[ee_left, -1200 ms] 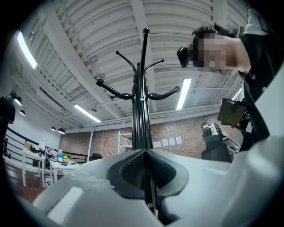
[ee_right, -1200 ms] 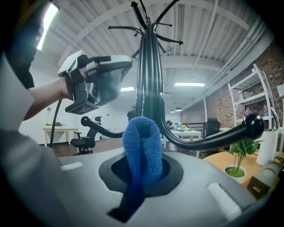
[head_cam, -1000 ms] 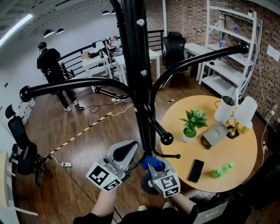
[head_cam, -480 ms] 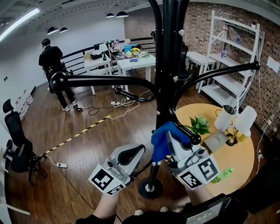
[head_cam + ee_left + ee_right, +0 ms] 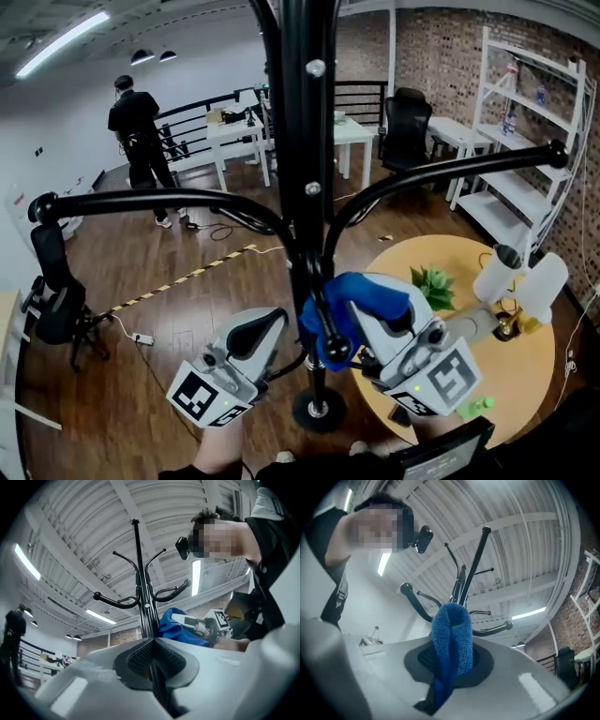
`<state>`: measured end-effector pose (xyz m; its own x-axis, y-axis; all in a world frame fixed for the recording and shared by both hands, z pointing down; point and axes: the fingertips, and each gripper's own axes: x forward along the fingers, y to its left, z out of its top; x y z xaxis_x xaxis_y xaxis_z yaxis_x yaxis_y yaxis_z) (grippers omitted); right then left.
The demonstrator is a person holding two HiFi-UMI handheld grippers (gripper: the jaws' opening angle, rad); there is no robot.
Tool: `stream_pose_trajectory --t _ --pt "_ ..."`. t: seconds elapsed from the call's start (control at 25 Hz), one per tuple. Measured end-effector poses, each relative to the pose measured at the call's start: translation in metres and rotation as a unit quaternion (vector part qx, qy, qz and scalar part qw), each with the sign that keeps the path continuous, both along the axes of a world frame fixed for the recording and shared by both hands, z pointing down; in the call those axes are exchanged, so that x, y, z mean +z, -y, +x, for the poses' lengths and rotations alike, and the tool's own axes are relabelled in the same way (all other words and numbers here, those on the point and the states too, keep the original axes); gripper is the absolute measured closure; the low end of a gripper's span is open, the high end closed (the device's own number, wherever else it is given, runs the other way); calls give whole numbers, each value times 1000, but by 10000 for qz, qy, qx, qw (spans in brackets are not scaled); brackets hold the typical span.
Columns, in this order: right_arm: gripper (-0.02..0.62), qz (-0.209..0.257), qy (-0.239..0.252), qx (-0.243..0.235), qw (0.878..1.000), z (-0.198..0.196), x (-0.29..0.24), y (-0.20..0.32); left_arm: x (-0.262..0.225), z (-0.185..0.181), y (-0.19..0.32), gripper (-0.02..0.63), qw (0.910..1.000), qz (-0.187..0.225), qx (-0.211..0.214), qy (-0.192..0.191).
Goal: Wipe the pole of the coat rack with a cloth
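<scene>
The coat rack pole (image 5: 307, 141) is glossy black metal, the cloth (image 5: 361, 295) nubbly blue terry, the floor (image 5: 141, 253) polished dark wood, the round desk (image 5: 450, 253) pale and smooth.

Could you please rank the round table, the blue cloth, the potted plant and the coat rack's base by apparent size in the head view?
1. round table
2. blue cloth, enlarged by being nearest the camera
3. coat rack's base and potted plant: about alike; the plant is partly hidden
</scene>
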<state>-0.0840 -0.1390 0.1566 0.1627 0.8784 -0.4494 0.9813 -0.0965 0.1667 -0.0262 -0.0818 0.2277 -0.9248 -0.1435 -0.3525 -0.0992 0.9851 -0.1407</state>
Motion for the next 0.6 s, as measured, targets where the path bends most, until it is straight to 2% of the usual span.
stream_pose_trajectory --t 0.16,0.24,0.4,0.6 --pt "572 146 177 -844 9962 -6 13 -11 -4 -7 1 603 9947 -45 -1024 -121" --pt "572 233 181 -1166 9927 -7 23 -17 -2 -10 6 603 9907 -33 -1348 -175" --pt "574 278 97 -1521 9879 -10 37 -24 0 -11 15 603 9846 -24 -1729 -274" --pt "577 1073 64 -1659 9803 -16 85 -33 5 -5 25 603 9824 -43 -1817 -430"
